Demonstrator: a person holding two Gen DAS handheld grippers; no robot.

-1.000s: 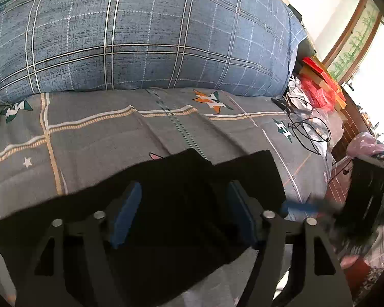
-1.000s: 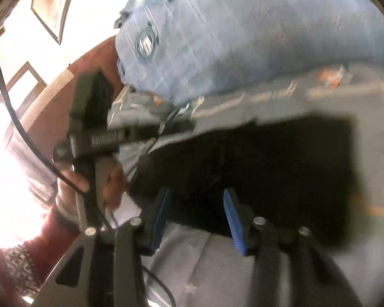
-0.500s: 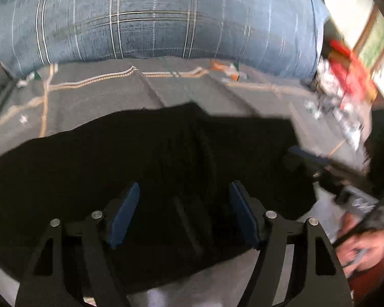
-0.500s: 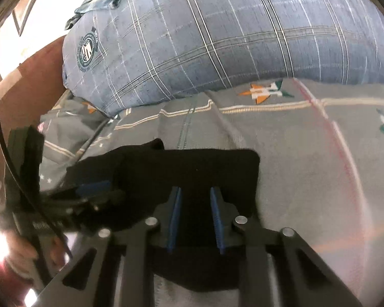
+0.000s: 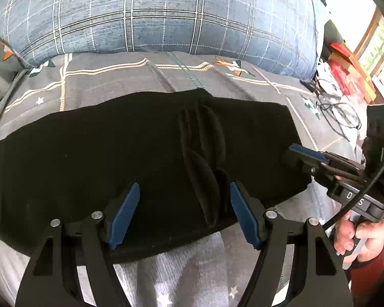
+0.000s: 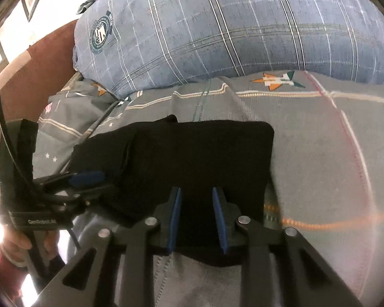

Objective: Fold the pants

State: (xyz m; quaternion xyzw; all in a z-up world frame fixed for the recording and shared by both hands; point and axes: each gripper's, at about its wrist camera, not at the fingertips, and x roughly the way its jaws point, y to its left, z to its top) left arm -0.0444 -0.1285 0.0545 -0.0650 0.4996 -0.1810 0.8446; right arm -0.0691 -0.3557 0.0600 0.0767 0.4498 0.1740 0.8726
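Observation:
Black pants [image 5: 140, 153] lie spread on the grey patterned bedsheet [image 5: 110, 81], with raised creases near their middle. My left gripper [image 5: 184, 212] is open, its blue pads over the near edge of the pants. My right gripper [image 6: 195, 217] has its jaws partly closed, a gap still between the pads, over the near edge of the pants [image 6: 192, 158]. It holds nothing that I can see. The right gripper also shows in the left wrist view [image 5: 304, 156], at the pants' right edge. The left gripper shows in the right wrist view [image 6: 87, 179], at the left edge.
A large blue plaid pillow [image 5: 153, 12] lies behind the pants. Cables [image 5: 338, 115] and red boxes [image 5: 345, 71] sit at the bed's right side. A brown headboard [image 6: 25, 76] is at the left in the right wrist view.
Both grippers have come down closer over the near edge of the pants. The right gripper's jaws narrowed from wide open a second ago. The left stays open.

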